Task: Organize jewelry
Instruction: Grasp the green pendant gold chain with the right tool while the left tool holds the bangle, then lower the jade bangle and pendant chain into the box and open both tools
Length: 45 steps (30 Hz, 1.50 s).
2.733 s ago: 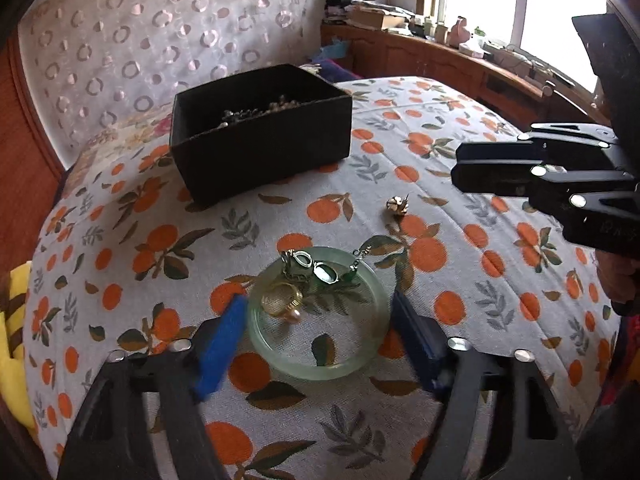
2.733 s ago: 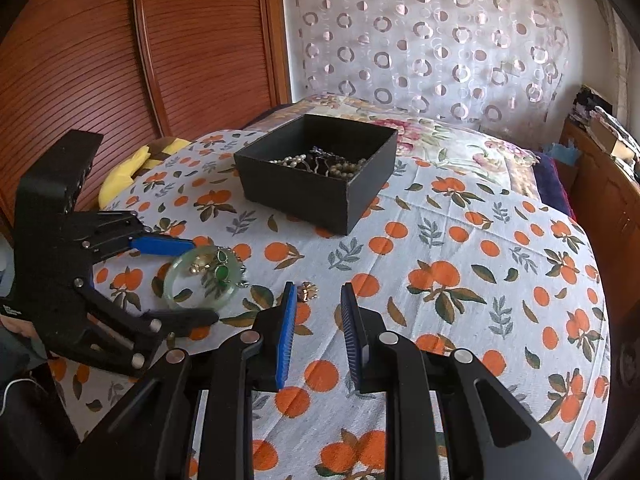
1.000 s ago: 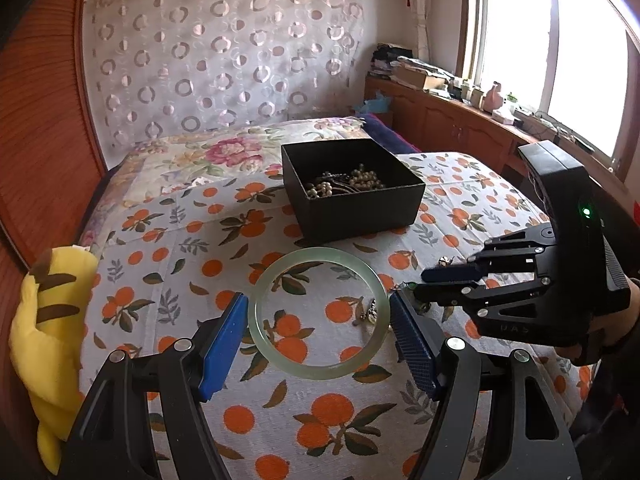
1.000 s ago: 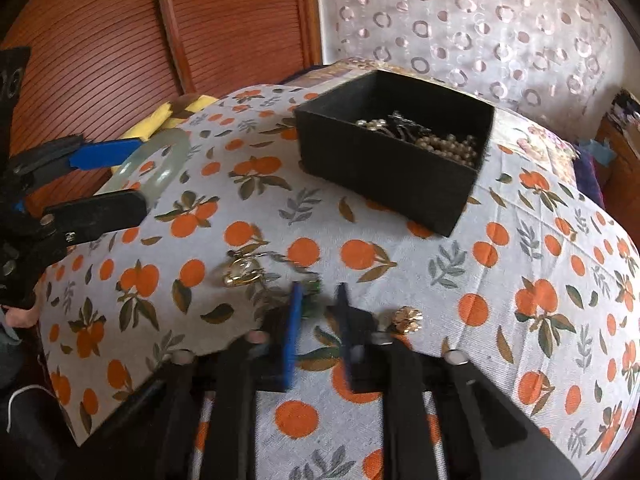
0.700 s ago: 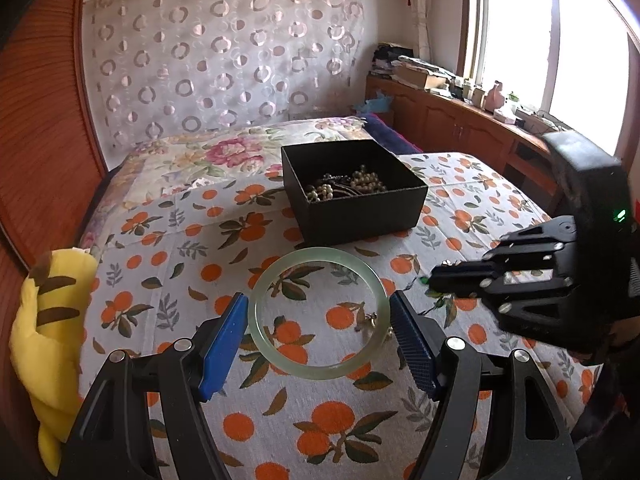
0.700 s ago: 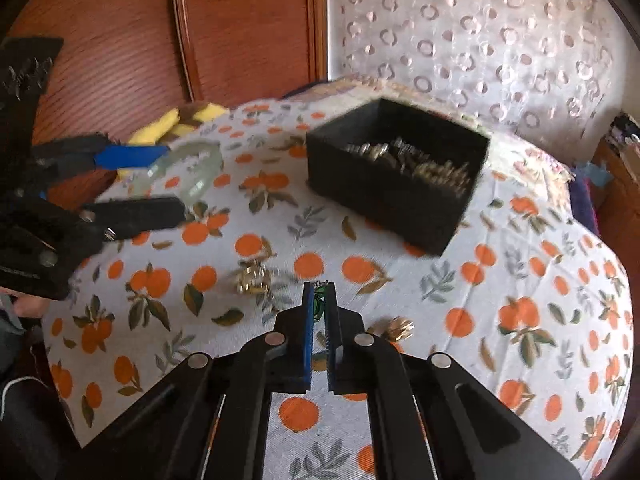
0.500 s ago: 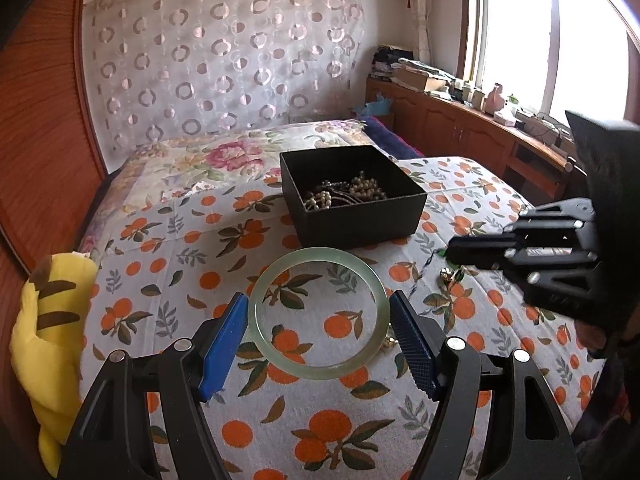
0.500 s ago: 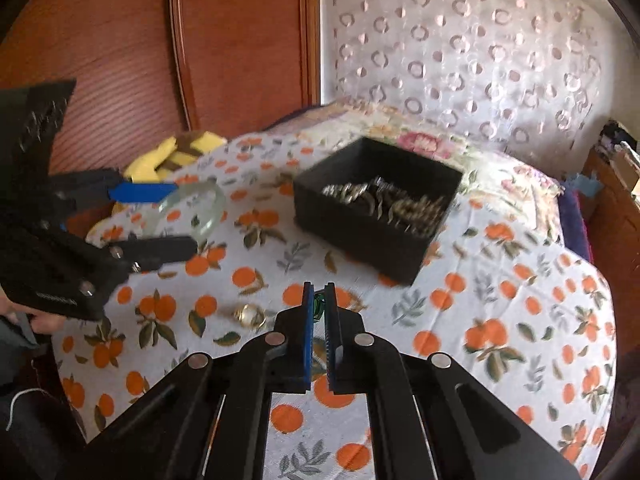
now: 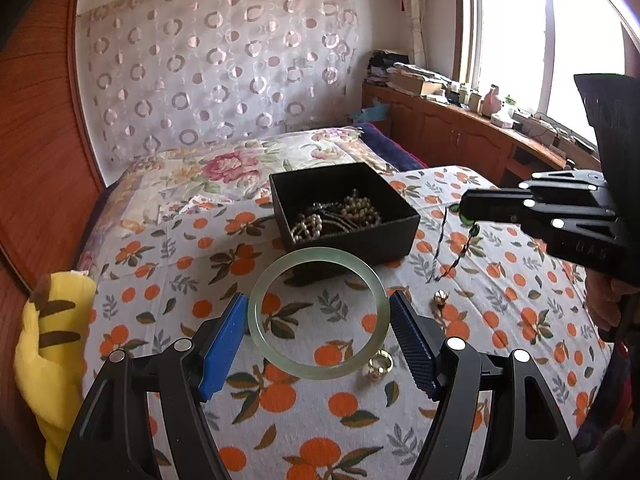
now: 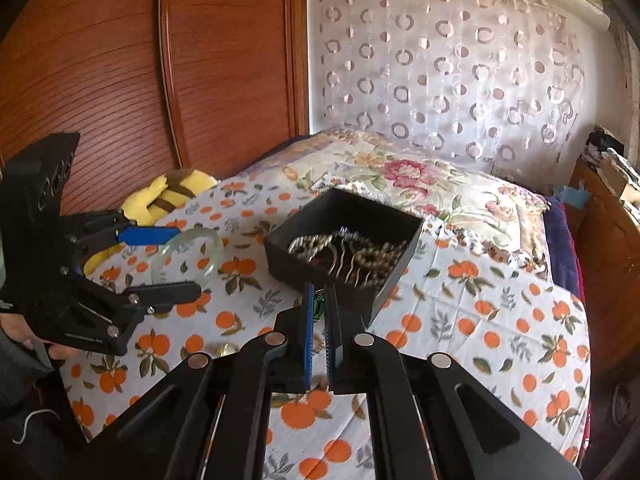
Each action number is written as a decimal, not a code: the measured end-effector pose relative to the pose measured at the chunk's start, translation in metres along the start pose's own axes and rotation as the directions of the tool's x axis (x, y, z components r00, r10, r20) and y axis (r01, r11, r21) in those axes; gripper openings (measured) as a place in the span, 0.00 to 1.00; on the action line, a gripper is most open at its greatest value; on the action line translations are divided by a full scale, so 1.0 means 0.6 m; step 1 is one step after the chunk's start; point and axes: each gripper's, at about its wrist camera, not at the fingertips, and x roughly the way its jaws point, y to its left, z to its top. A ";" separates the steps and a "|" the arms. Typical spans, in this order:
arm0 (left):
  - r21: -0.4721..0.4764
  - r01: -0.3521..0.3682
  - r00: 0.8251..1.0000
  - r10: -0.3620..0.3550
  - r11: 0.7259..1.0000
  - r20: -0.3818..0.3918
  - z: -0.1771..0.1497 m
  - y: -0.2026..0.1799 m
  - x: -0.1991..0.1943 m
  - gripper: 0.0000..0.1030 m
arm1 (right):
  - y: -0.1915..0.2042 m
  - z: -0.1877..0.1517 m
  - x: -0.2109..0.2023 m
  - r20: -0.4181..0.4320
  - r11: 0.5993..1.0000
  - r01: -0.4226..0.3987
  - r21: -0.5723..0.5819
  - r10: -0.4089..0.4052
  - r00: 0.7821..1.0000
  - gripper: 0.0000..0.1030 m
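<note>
My left gripper (image 9: 318, 324) is shut on a pale green jade bangle (image 9: 260, 316) and holds it above the cloth, near the black jewelry box (image 9: 400, 226). The box holds pearl strands and chains. My right gripper (image 10: 319, 300) is shut on a green pendant necklace (image 10: 319, 305); in the left wrist view its dark cord (image 9: 442, 248) dangles just right of the box. The bangle (image 10: 216, 246) also shows in the right wrist view, left of the box (image 10: 288, 258). A gold ring (image 9: 380, 364) and a small gold earring (image 9: 440, 298) lie on the cloth.
The orange-print cloth (image 9: 168, 300) covers a bed. A yellow striped plush (image 9: 52, 332) lies at the left edge. A wooden wardrobe (image 10: 120, 60) stands at the left. A wooden counter with clutter (image 9: 480, 120) runs under the window at the right.
Both grippers have risen and moved toward the box. The right gripper closed on the green pendant necklace and lifted it off the cloth. The left still holds the bangle.
</note>
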 end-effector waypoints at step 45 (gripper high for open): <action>0.028 0.009 0.997 -0.007 1.000 -0.079 0.167 0.013 0.200 0.67 | -0.151 0.034 0.119 0.034 0.984 -0.111 0.139 0.107 0.994 0.11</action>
